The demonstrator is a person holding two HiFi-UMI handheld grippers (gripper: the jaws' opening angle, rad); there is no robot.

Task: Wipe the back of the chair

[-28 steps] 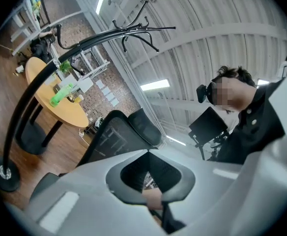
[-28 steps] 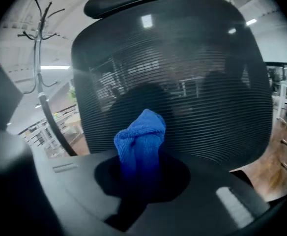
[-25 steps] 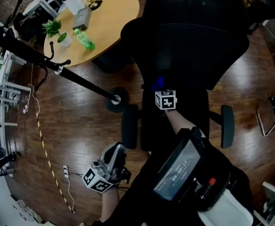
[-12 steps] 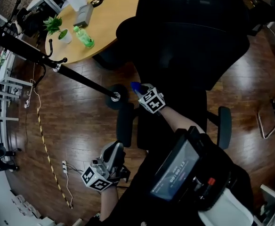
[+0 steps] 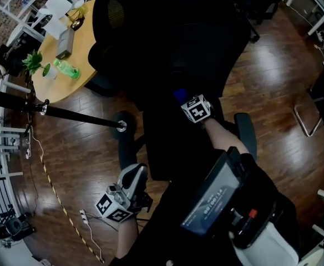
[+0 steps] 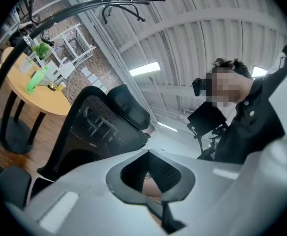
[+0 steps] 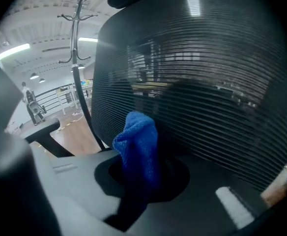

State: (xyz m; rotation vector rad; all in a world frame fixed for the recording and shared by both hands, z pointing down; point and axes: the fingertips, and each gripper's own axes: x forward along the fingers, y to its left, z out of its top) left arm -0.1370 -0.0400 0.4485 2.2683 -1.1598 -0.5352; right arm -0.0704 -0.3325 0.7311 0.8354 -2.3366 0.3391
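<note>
Now the right tongs (image 5: 185, 100) are gripping a blue cloth (image 7: 137, 141). Their jaws are closing tightly on its lower part, and its bunched top is sticking out just ahead of them. The cloth is standing right at the black mesh back of the chair (image 7: 207, 73), low on it, and seems to be touching it. The mesh is filling nearly everything ahead of these tongs and to their right.

The left tongs (image 5: 133, 177) are hanging low, well behind the right ones and apart from the chair. They are pointing up towards the ceiling. Their jaws are pressing together and are holding nothing. From these tongs the chair is rising to the left and the person to the right.

A round bench (image 5: 81, 49) is standing far to the left of the right tongs, beyond the chair. A coat rack (image 5: 79, 117) is leaning between it and the left tongs.
</note>
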